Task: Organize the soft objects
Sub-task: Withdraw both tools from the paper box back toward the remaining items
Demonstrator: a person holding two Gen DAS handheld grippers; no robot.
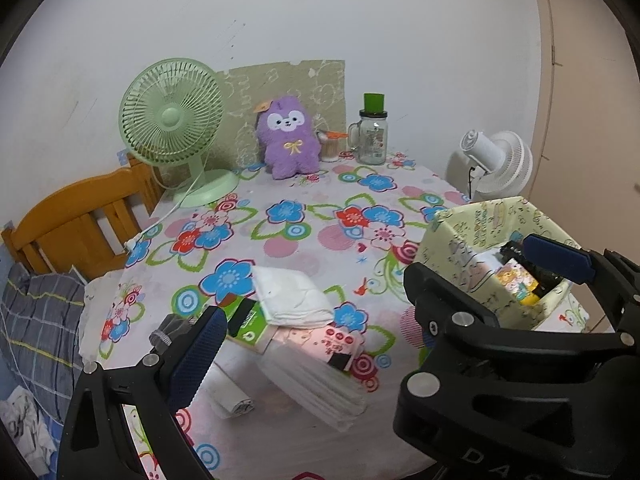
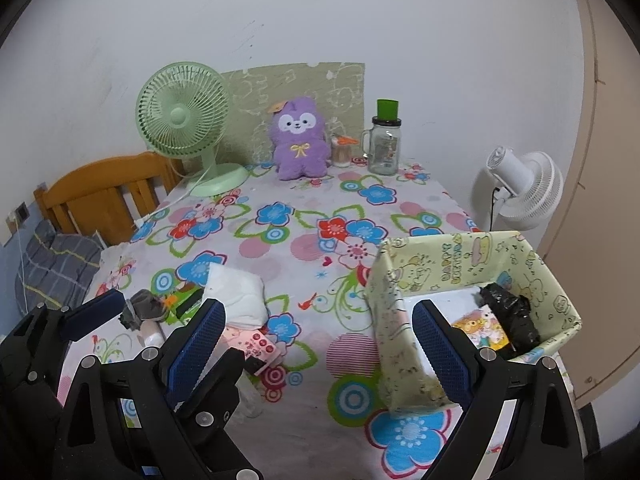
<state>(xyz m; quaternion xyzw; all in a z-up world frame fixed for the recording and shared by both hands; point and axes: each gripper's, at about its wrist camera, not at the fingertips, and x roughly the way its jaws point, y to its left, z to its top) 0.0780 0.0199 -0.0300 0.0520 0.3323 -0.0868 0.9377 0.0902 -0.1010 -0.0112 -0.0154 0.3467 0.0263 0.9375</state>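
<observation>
now both tools agape: left tool (image 1: 362,312), right tool (image 2: 320,344).

Purple plush (image 1: 289,139); mint fan (image 1: 172,116); floral tablecloth (image 1: 304,232).

Both views low, facing shared table (image 1: 304,216)

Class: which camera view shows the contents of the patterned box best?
The right wrist view: it looks down into the patterned box, showing a black bundle and colourful packet. The left wrist view has the box partly hidden behind a hand-held gripper.
</observation>
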